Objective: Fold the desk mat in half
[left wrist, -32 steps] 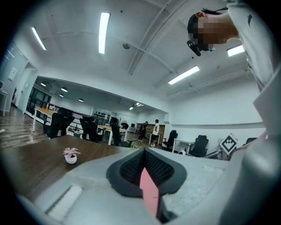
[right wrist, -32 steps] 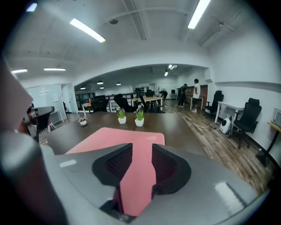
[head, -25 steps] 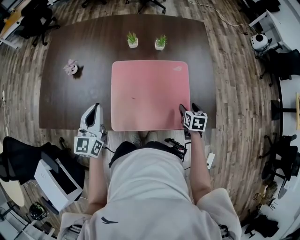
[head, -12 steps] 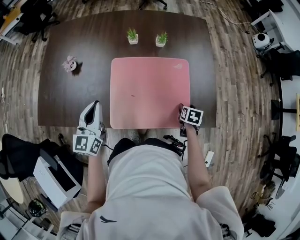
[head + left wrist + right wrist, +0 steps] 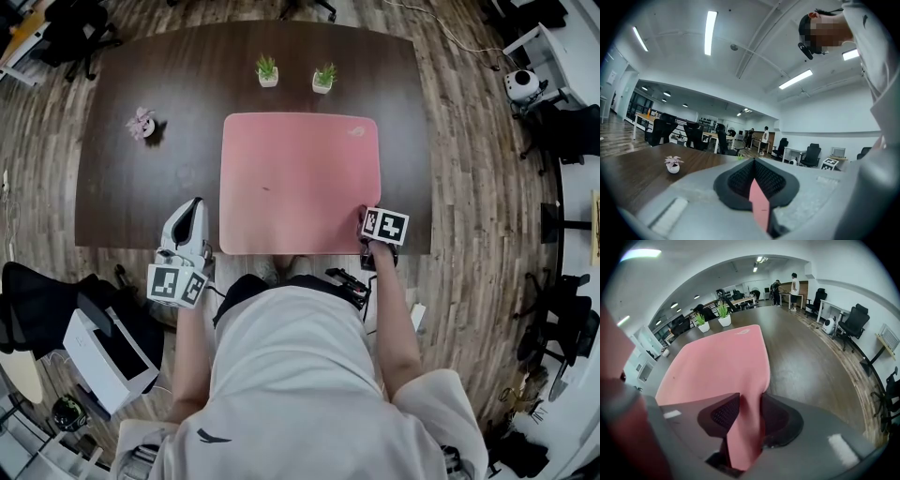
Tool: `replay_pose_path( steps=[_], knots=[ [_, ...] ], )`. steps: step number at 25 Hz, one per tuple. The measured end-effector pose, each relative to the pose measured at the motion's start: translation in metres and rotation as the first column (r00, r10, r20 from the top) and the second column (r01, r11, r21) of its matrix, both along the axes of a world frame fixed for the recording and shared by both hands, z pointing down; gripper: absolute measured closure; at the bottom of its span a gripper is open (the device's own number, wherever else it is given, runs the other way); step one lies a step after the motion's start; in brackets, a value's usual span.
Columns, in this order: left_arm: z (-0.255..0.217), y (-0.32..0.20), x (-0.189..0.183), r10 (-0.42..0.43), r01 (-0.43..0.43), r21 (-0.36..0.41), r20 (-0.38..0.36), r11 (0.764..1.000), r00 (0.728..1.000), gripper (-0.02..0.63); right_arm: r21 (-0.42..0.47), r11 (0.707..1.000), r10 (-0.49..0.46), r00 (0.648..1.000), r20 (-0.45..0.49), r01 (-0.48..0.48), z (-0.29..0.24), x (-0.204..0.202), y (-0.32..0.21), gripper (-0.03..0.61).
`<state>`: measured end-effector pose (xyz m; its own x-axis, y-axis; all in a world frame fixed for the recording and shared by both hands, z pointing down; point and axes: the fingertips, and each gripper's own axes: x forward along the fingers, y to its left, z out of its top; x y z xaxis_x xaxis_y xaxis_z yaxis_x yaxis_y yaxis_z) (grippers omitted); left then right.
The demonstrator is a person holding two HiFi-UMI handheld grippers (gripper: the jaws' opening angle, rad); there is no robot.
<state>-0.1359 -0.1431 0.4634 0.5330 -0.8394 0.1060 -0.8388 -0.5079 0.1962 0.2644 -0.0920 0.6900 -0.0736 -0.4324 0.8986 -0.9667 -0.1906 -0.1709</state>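
Note:
A pink desk mat (image 5: pixel 300 183) lies flat on the dark brown table (image 5: pixel 150 187). My right gripper (image 5: pixel 367 225) is at the mat's near right corner, by the table's front edge. In the right gripper view the corner of the mat (image 5: pixel 717 366) rises between the jaws of that gripper (image 5: pixel 750 416), which are closing, and it touches both pads. My left gripper (image 5: pixel 192 214) rests just left of the mat's near left corner, apart from it in the head view. In its own view the left gripper (image 5: pixel 753 176) has its pads together, with a thin pink sliver between them.
Two small green plants in white pots (image 5: pixel 268 71) (image 5: pixel 324 79) stand beyond the mat's far edge. A small pink plant (image 5: pixel 142 124) sits at the table's far left, also seen as a pot (image 5: pixel 672 164). Office chairs and desks ring the table.
My right gripper has slid back to the mat's near right corner and its jaws have narrowed around it. The left gripper has barely shifted.

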Motion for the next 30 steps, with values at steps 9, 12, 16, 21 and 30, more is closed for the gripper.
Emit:
replay_pose_path(
  steps=[9, 12, 16, 21, 30],
  knots=[
    [-0.005, 0.009, -0.007, -0.016, 0.016, 0.008, 0.005, 1.0, 1.0, 0.612, 0.061, 0.998, -0.005, 0.993, 0.115, -0.002, -0.002, -0.01, -0.003, 0.522],
    [-0.005, 0.011, -0.01, -0.023, 0.023, 0.012, 0.006, 1.0, 1.0, 0.612, 0.07, 0.998, -0.017, 0.992, 0.124, 0.008, -0.004, -0.012, -0.005, 0.526],
    [-0.006, 0.013, -0.012, -0.03, 0.03, 0.015, 0.006, 0.999, 1.0, 0.612, 0.091, 0.996, -0.024, 0.99, 0.14, 0.011, -0.011, -0.014, -0.005, 0.532],
    [-0.006, 0.015, -0.014, -0.041, 0.04, 0.015, 0.007, 0.999, 0.999, 0.612, 0.125, 0.991, -0.057, 0.984, 0.168, 0.036, -0.034, -0.023, -0.008, 0.535],
    [-0.007, 0.016, -0.017, -0.064, 0.064, 0.017, 0.0, 0.998, 0.998, 0.612, 0.186, 0.978, -0.138, 0.962, 0.235, 0.095, -0.081, -0.05, -0.02, 0.54]
  ],
)
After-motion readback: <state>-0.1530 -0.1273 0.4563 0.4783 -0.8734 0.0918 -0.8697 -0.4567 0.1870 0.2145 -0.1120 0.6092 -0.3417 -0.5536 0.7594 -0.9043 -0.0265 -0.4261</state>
